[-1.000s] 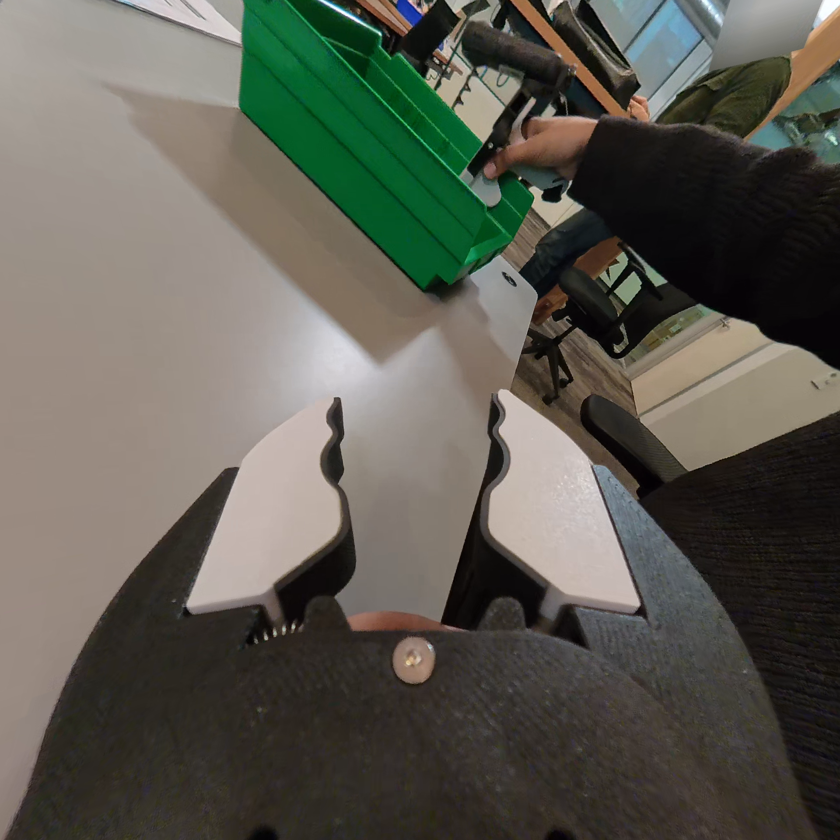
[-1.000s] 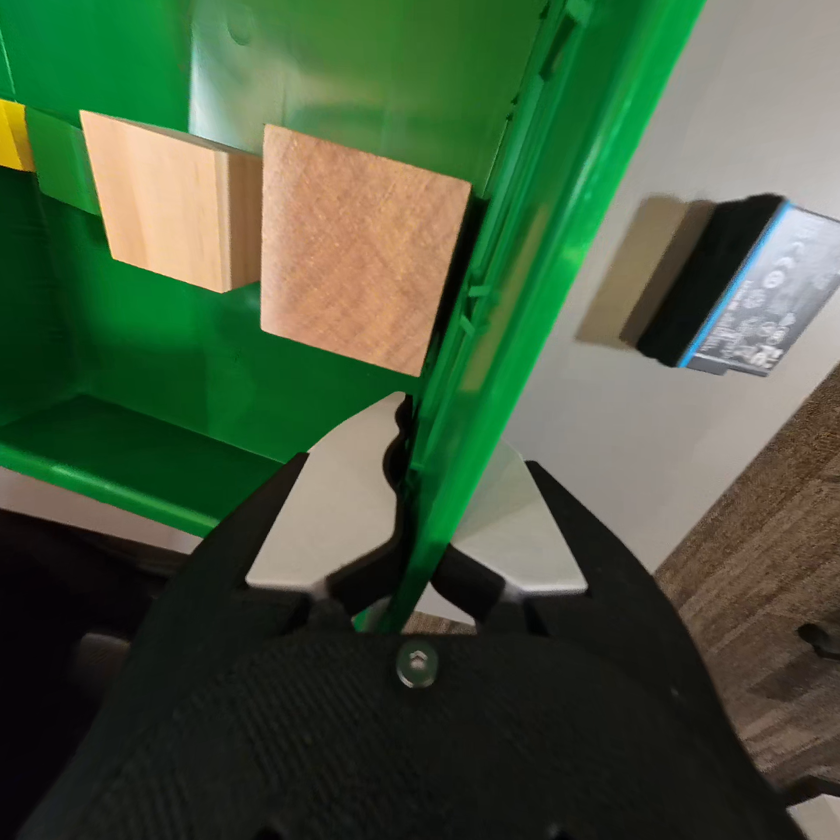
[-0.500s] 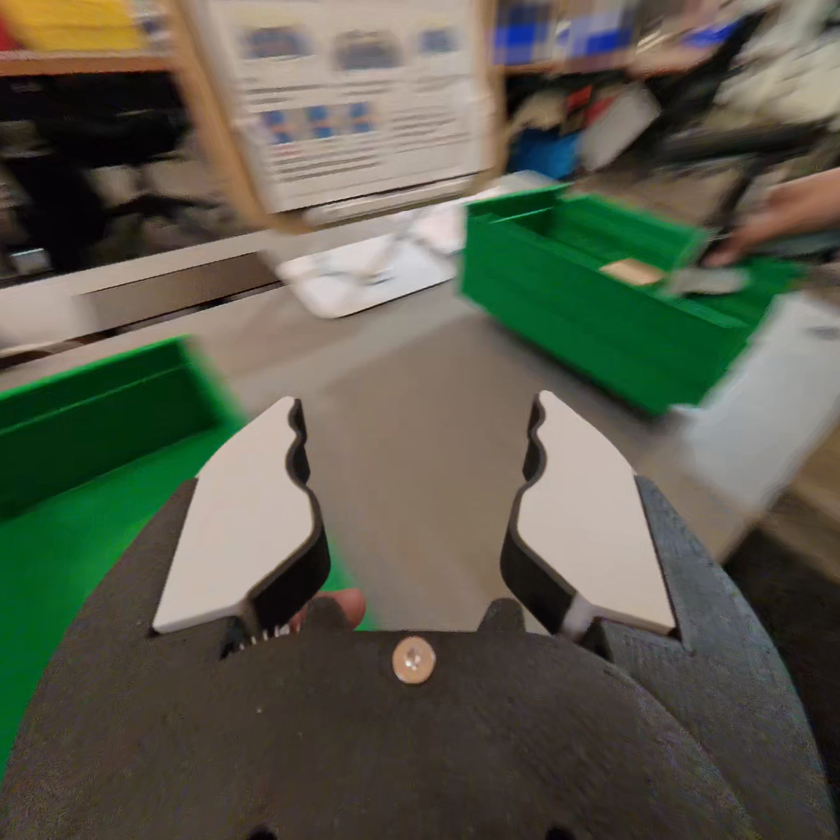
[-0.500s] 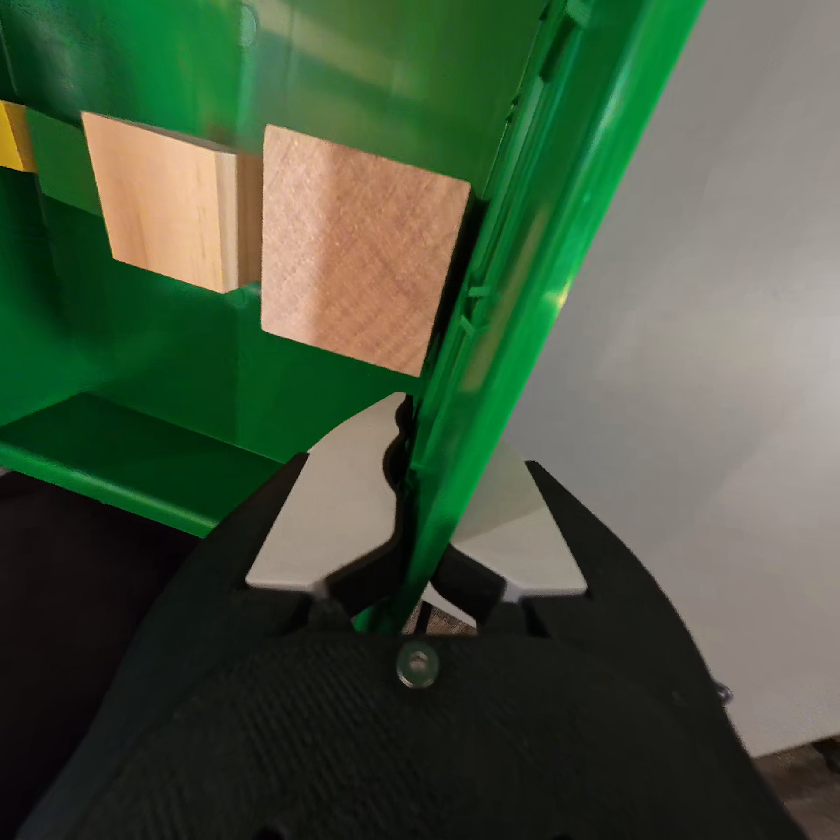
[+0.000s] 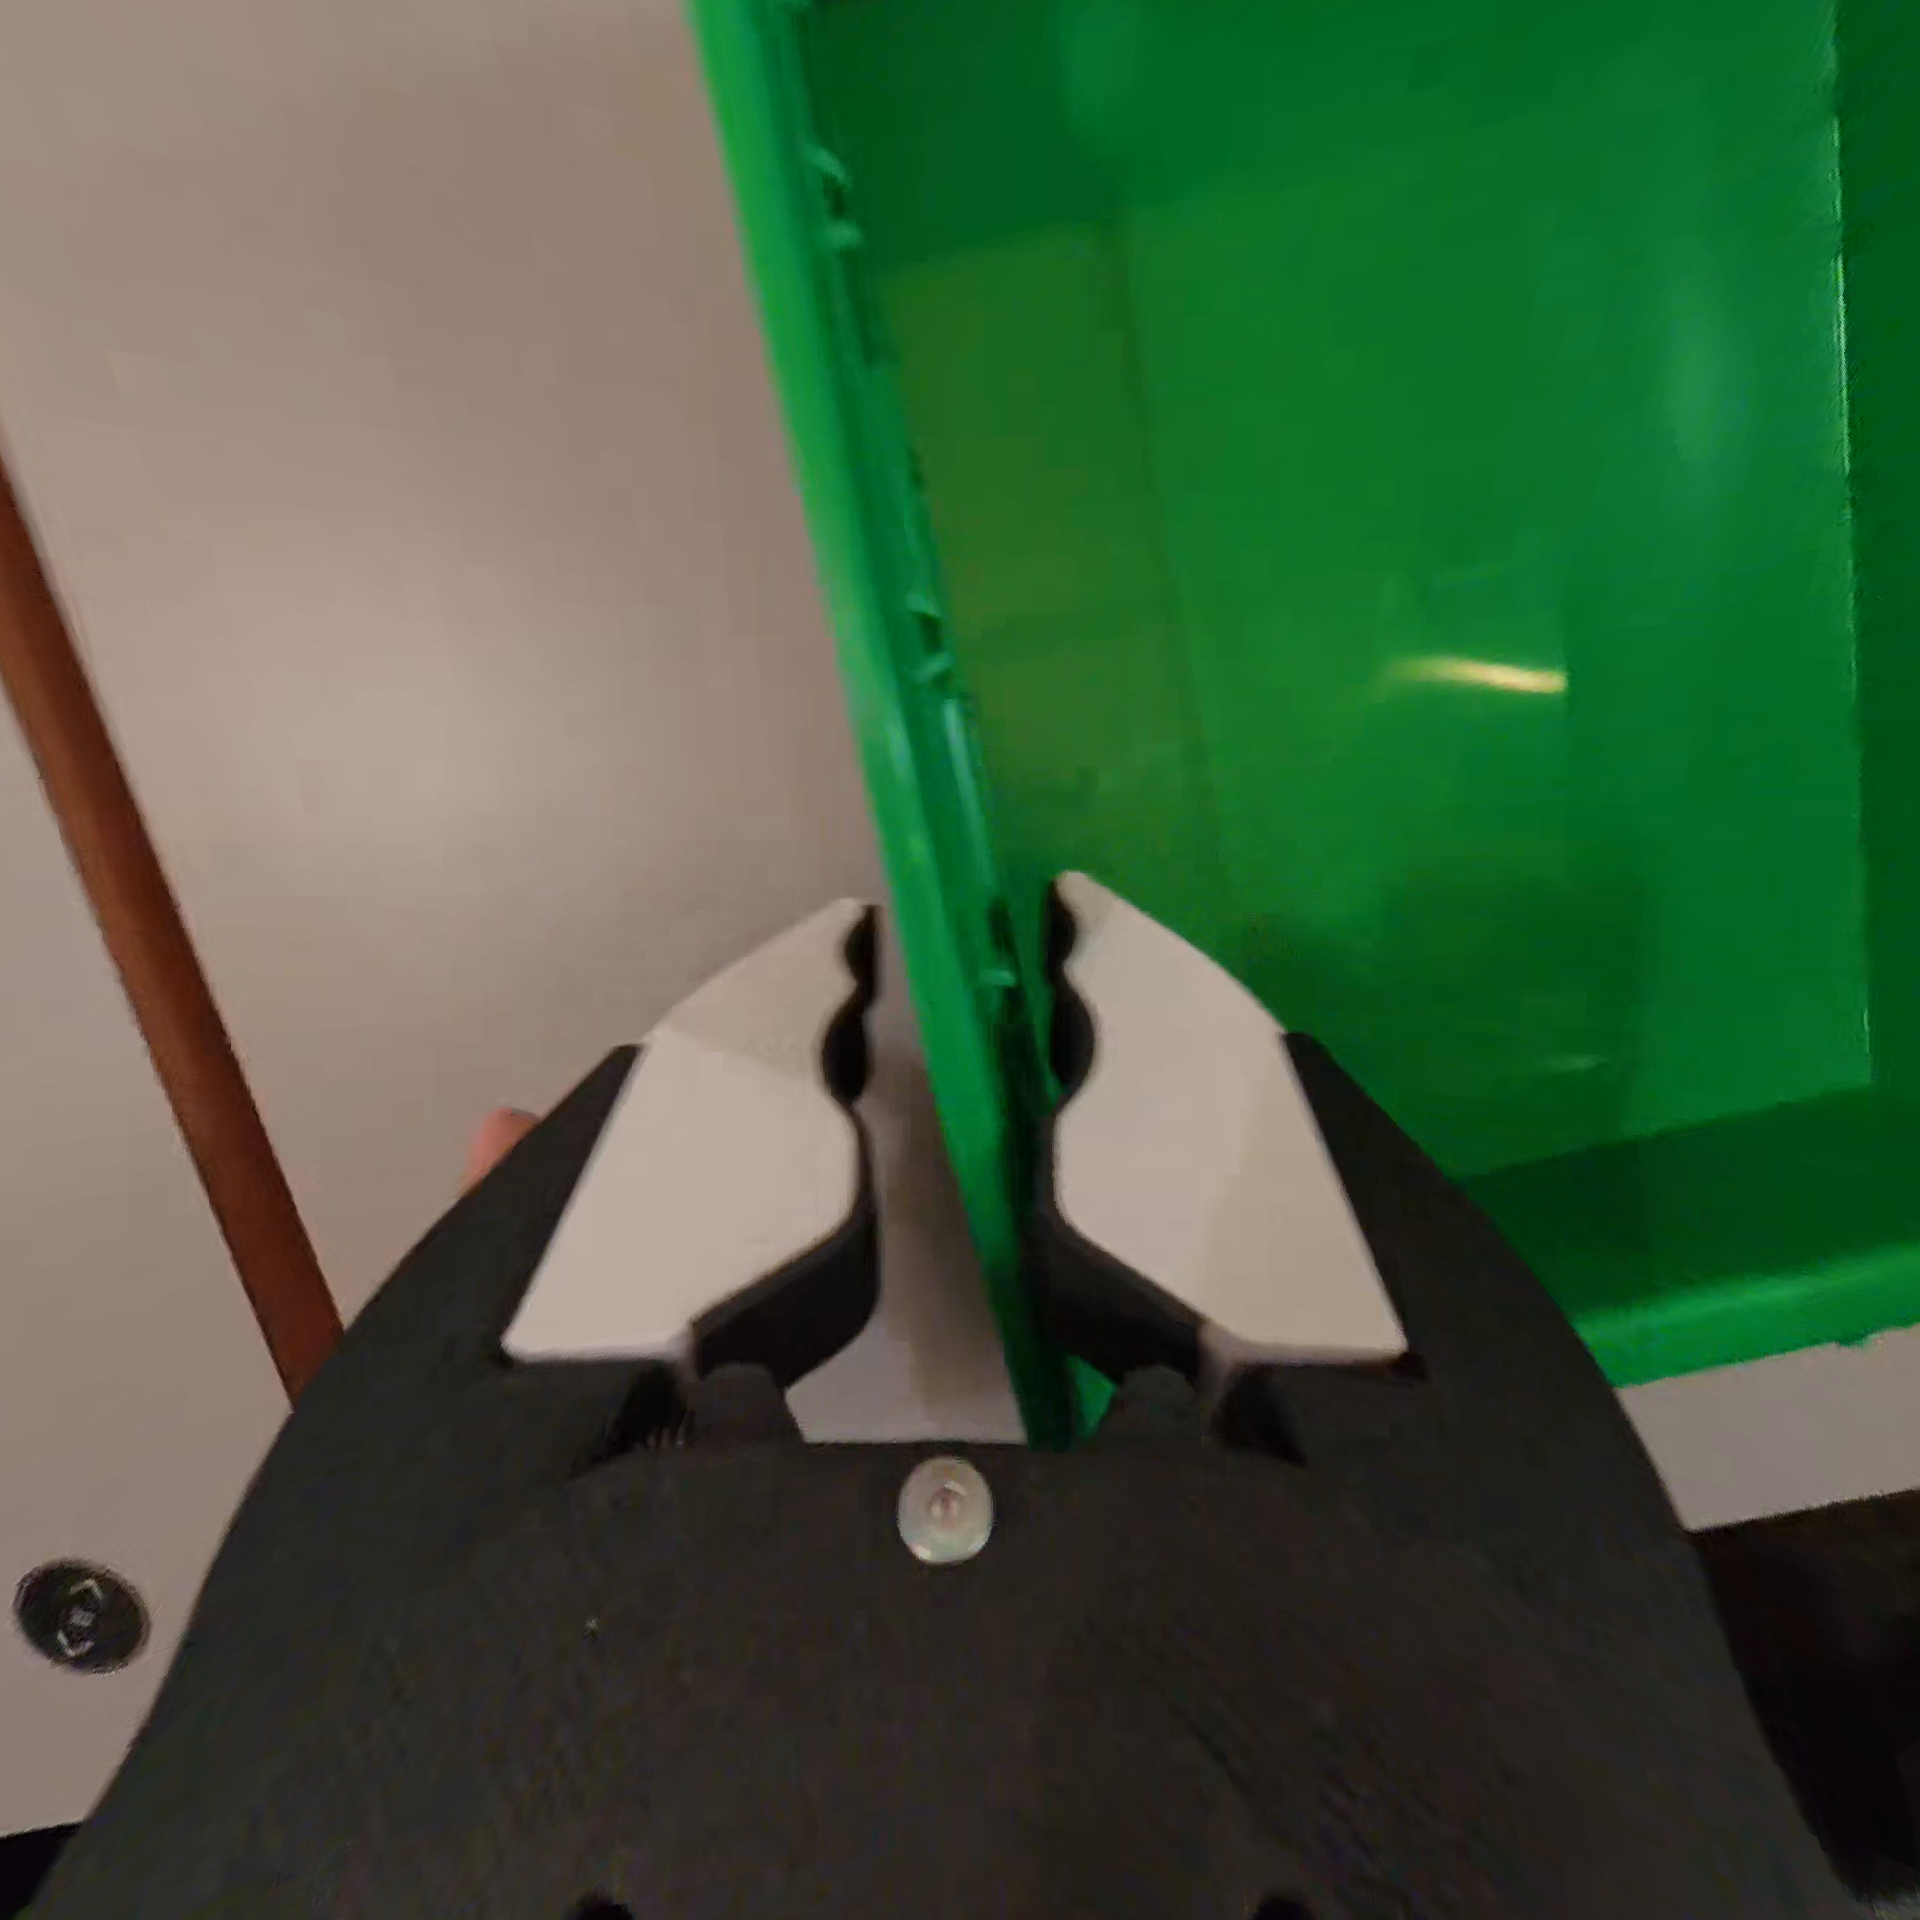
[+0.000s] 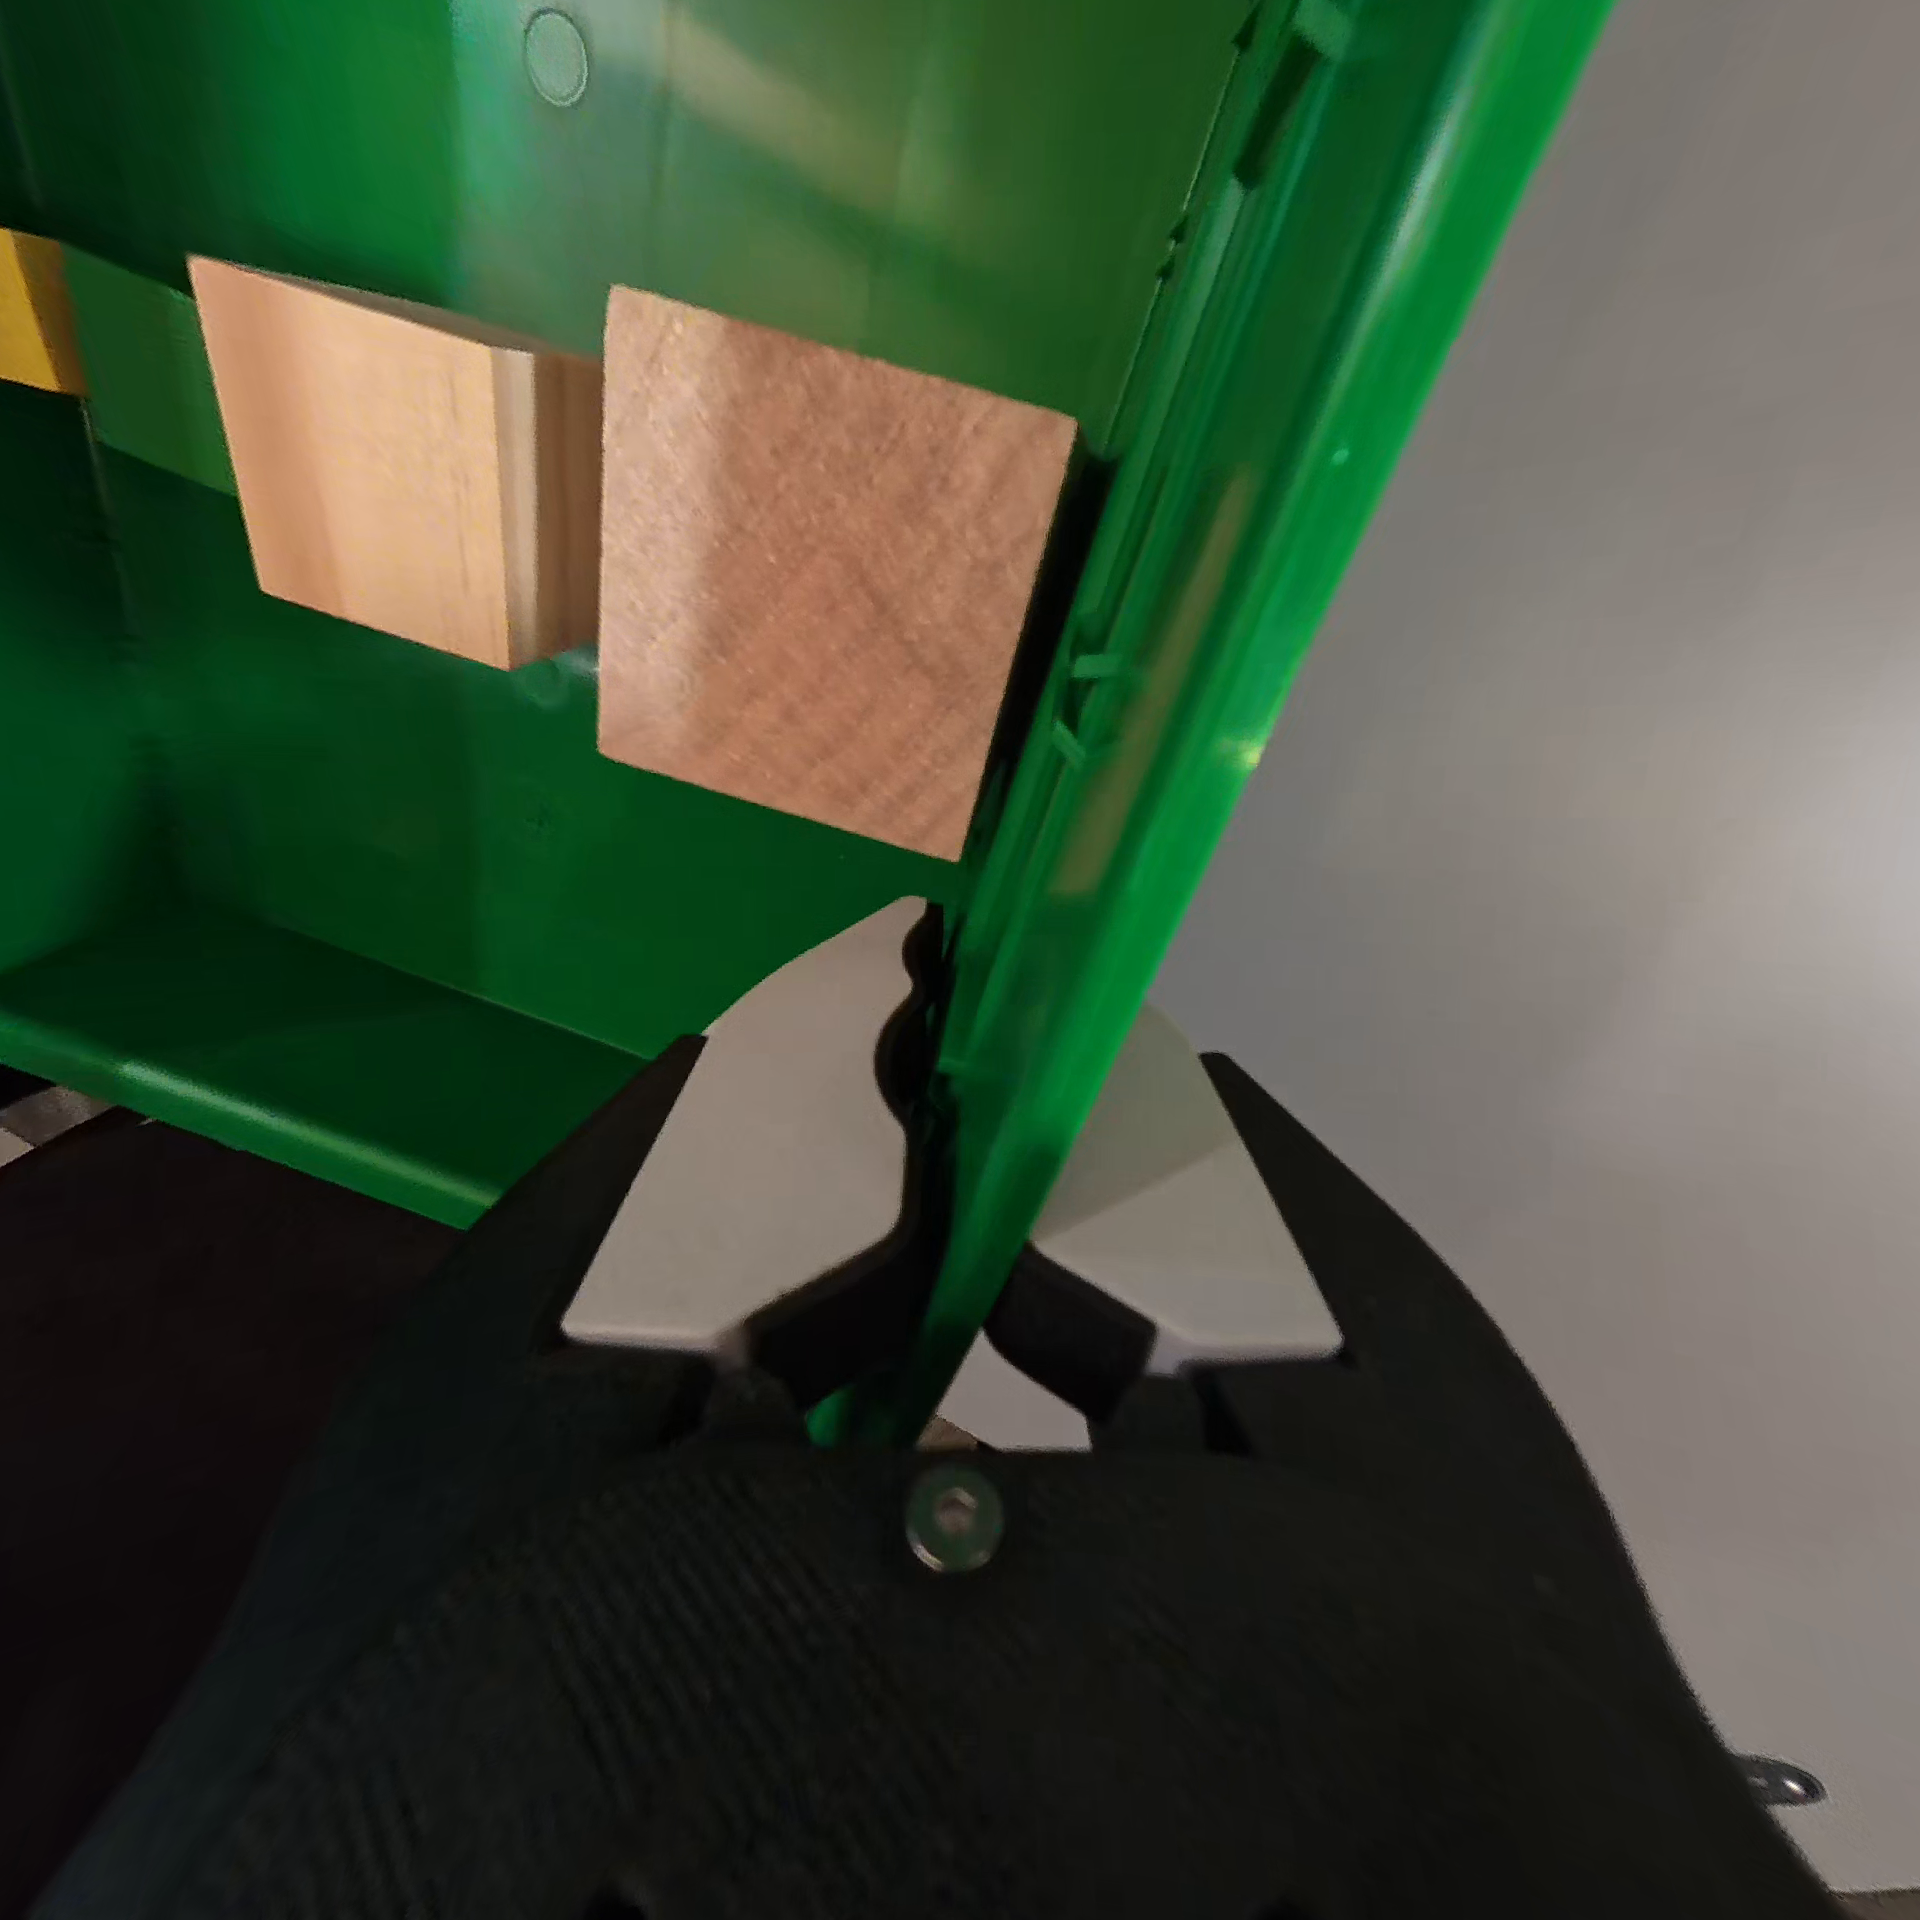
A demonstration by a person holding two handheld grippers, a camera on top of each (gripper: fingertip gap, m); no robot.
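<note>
While the right gripper (image 6: 940, 1049) is clamped on a green bin's (image 6: 1226, 644) wall beside two wooden blocks (image 6: 821, 571), the left gripper (image 5: 961, 971) straddles another bin's (image 5: 914, 665) wall, jaws apart.

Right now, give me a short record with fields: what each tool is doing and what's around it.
left tool: open, straddling a green bin wall, a gap on its left side
left bin inside: nothing visible
right tool: shut on the bin wall
right bin contents: two wood blocks, yellow piece at the left edge
surface: grey table
</note>
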